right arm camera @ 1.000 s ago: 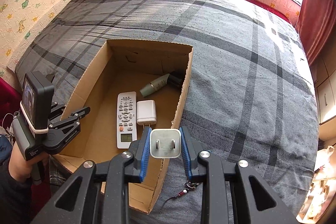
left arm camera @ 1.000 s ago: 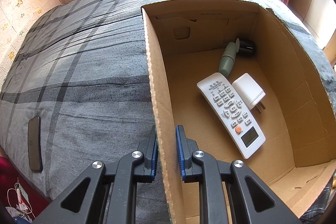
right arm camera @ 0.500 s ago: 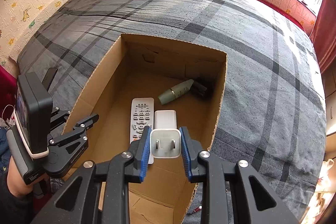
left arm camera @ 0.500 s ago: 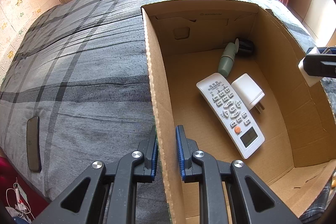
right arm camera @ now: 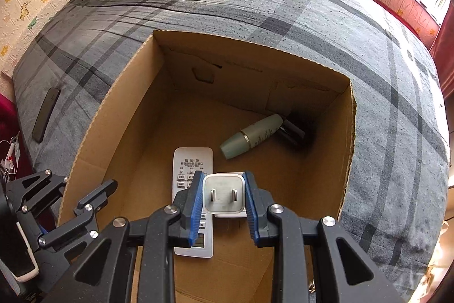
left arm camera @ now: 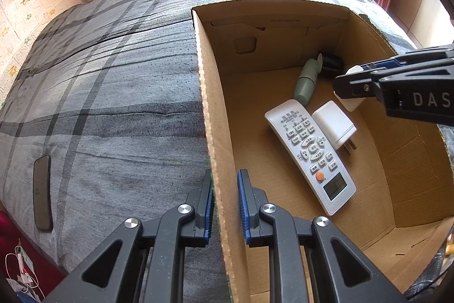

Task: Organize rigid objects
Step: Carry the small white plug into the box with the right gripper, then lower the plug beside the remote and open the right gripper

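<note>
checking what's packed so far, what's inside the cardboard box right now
On the cardboard box floor: a remote, a white charger, a green bottle and a dark item behind it, too shadowed to identify.

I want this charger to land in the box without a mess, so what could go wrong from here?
1. The right gripper holds the charger directly above the second charger and the remote; released here, it may land on them.
2. The left gripper is clamped on the box wall; letting go could let the box shift.
3. The phone lies near the bed's edge.
</note>
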The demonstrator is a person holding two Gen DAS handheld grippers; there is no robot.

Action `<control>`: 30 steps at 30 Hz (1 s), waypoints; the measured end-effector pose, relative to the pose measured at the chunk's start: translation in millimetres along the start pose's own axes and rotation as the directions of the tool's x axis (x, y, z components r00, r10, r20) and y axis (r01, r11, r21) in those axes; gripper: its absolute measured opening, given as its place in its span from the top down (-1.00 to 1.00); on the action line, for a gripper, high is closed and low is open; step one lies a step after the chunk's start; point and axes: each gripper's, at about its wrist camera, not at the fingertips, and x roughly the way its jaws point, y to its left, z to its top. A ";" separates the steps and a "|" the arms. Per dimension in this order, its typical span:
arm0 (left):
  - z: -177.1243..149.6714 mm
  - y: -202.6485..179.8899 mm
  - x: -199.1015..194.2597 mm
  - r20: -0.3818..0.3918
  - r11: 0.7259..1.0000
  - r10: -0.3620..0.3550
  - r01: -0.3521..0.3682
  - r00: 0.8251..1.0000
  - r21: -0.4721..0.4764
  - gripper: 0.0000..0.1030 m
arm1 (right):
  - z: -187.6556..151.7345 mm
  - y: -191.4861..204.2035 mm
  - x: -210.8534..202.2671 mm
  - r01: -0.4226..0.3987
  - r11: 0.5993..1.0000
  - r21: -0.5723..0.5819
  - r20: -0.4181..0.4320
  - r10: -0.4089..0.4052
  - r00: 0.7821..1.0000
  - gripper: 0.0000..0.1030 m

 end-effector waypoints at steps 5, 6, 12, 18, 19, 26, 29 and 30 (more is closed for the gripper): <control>0.0 0.1 0.1 0.000 1.000 0.000 0.000 1.000 0.000 0.65 | 8.6 0.0 17.1 0.000 1.000 0.013 -0.019 0.000 1.000 0.45; 0.0 0.1 0.1 0.000 1.000 0.000 0.000 1.000 0.000 0.65 | 9.9 0.4 20.3 0.000 1.000 0.014 -0.023 0.001 1.000 0.45; 0.0 0.3 0.1 0.000 1.000 0.000 0.000 1.000 0.001 0.65 | 15.0 -2.2 36.4 -0.005 1.000 0.029 -0.044 0.006 0.999 0.45; 0.4 1.7 0.5 0.000 1.000 -0.002 0.002 1.000 -0.002 0.65 | 15.5 -4.5 42.0 -0.016 0.999 0.047 -0.040 0.018 0.999 0.45; 0.5 1.7 0.5 -0.001 1.000 -0.002 0.002 1.000 -0.003 0.65 | 16.0 -4.1 43.0 -0.015 0.999 0.046 -0.042 0.017 0.999 0.44; 0.6 1.3 0.6 -0.001 1.000 0.002 -0.002 1.000 0.000 0.65 | 18.3 -6.9 37.7 -0.027 0.998 0.053 -0.015 0.028 0.999 0.20; 0.5 1.1 0.6 -0.002 1.000 0.001 -0.001 1.000 -0.001 0.65 | 20.2 -7.8 30.8 -0.026 0.998 0.055 0.004 0.026 1.000 0.09; 0.5 1.0 0.7 -0.002 1.000 0.003 -0.003 1.000 0.000 0.65 | 20.6 -7.6 28.7 -0.025 0.998 0.055 0.008 0.024 1.000 0.09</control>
